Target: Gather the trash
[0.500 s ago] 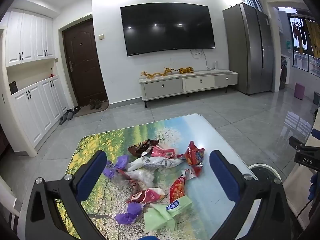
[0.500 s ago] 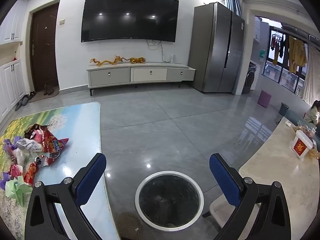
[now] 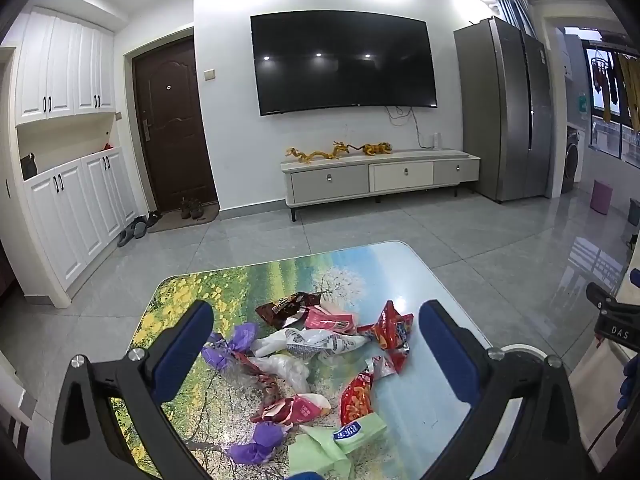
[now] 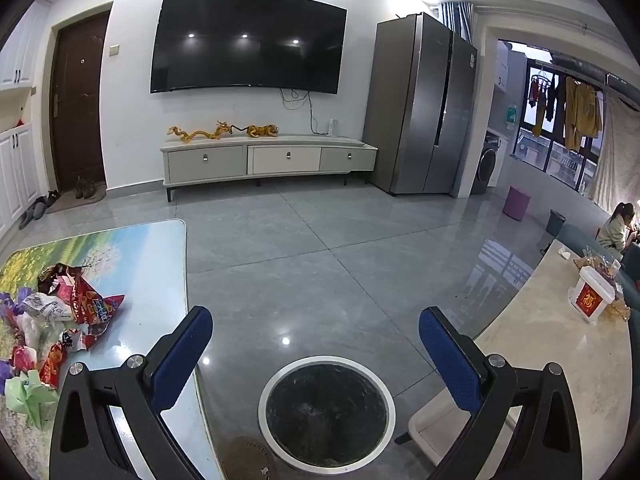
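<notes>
Hovering wide open and empty, the left gripper frames the wrappers at twelve o'clock; the right gripper, equally open, faces the bin.

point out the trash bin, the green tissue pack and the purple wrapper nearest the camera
trash bin [image 4: 326, 414]: right wrist view, dark liner inside the white rim
green tissue pack [image 3: 360, 432]: left wrist view, near its blue label
purple wrapper [image 3: 256, 446]: left wrist view, middle of the crumpled foil

A home living room: a wall-mounted television above a low drawer cabinet, shoes by the entrance door, a refrigerator, laundry hanging by the window.
</notes>
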A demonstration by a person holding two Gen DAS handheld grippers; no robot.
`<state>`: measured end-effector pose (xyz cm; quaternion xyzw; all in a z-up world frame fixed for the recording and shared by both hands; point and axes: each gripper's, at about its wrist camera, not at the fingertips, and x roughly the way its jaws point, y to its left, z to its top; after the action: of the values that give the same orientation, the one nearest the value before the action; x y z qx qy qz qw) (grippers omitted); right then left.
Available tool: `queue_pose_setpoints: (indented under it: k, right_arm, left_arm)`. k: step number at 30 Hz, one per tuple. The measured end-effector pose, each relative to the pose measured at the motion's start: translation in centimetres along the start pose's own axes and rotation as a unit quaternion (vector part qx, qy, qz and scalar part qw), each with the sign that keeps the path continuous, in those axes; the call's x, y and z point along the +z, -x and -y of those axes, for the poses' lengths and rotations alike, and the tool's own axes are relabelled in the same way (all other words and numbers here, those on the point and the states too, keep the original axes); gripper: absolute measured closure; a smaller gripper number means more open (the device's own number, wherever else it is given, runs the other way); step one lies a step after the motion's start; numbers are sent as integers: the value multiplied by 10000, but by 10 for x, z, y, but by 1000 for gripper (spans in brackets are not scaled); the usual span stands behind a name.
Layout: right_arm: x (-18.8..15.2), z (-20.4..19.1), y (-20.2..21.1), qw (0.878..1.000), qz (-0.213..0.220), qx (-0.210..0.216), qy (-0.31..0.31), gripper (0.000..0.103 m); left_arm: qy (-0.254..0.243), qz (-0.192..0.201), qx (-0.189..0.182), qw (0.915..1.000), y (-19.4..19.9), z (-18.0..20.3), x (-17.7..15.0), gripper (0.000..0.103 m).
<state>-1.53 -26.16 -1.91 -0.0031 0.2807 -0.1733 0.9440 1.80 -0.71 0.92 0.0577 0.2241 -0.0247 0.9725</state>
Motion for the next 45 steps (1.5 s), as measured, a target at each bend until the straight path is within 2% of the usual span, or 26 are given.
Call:
queue_pose_setpoints:
  k: [22, 45]
  right_arm:
    - [11, -31, 11, 9993, 76, -195, 296, 0]
    - [10, -36, 5, 9995, 96, -135, 278, 0]
  left_arm:
    - [615, 121, 191, 9978, 4, -45, -2, 0]
    - [411, -86, 79, 9991, -10, -37, -4, 0]
